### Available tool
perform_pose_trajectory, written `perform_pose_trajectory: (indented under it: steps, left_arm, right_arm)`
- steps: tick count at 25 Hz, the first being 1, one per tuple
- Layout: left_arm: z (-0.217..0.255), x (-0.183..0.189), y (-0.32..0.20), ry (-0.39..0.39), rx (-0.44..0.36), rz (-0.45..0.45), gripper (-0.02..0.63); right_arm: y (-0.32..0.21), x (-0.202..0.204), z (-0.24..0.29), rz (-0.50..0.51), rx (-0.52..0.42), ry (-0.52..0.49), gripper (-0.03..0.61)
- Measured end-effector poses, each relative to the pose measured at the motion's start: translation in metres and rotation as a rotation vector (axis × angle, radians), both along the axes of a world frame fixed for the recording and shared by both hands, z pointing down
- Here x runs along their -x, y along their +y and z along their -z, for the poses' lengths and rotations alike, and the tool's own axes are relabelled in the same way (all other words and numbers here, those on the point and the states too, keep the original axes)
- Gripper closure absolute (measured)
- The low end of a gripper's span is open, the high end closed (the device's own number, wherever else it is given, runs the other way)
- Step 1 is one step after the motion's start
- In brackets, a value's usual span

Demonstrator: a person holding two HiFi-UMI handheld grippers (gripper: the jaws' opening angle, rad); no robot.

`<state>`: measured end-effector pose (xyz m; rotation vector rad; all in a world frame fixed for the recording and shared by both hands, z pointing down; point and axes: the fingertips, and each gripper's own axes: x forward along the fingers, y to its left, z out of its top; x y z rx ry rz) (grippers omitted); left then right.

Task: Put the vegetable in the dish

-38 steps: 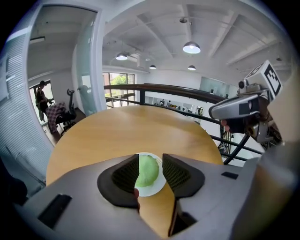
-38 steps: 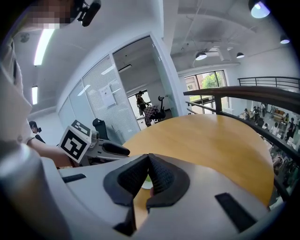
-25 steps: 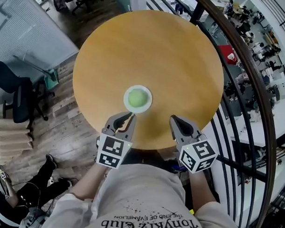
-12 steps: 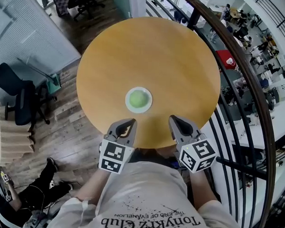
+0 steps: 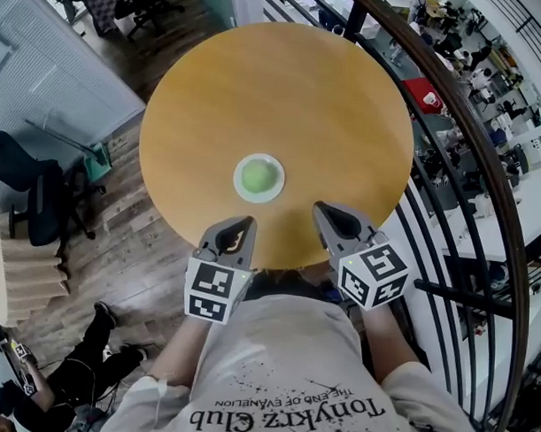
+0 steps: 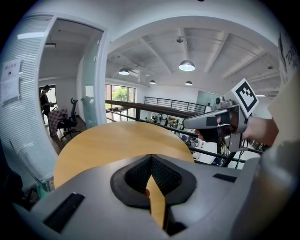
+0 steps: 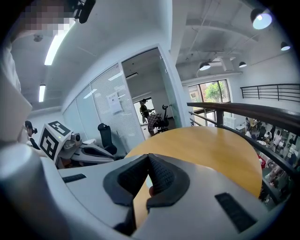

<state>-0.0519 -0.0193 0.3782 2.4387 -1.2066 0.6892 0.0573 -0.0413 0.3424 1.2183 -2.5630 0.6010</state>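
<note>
A round green vegetable (image 5: 258, 176) lies in a small white dish (image 5: 242, 188) near the middle of the round wooden table (image 5: 275, 87). My left gripper (image 5: 247, 222) hangs over the table's near edge, just short of the dish, its jaws shut on nothing. My right gripper (image 5: 318, 207) is level with it to the right, also shut and empty. In the left gripper view the black pads (image 6: 159, 176) meet over the table (image 6: 108, 140), and the right gripper (image 6: 188, 123) shows at the right. The dish is hidden in both gripper views.
A dark metal railing (image 5: 451, 128) curves round the table's far and right side, with a drop to a lower floor beyond. A black office chair (image 5: 28, 189) stands on the wood floor at the left. A person's legs (image 5: 88, 355) show at the bottom left.
Both grippers have risen slightly, and the left one has drawn back a little from the dish toward the table's edge. The vegetable stays in the dish.
</note>
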Motion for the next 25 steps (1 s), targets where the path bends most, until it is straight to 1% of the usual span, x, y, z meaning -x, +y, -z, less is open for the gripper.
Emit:
perform_pose_trajectory:
  steps: [5,9,17,25]
  left_arm:
    - [-0.004,0.003,-0.003,-0.014,-0.001,-0.005,0.591]
    - [-0.004,0.008,-0.005,-0.009,0.009,-0.009,0.591]
    - [-0.005,0.007,-0.006,-0.012,0.012,0.000,0.591]
    - [-0.008,0.003,0.012,-0.014,0.001,-0.009,0.591]
  right_arm:
    - [-0.004,0.003,-0.001,0.001,-0.003,0.009,0.557]
    - [-0.007,0.009,-0.001,-0.001,0.007,0.008,0.557]
    - [-0.009,0.005,-0.003,0.006,0.009,0.010,0.557]
    - [0.010,0.001,-0.007,0.002,-0.001,0.014,0.557]
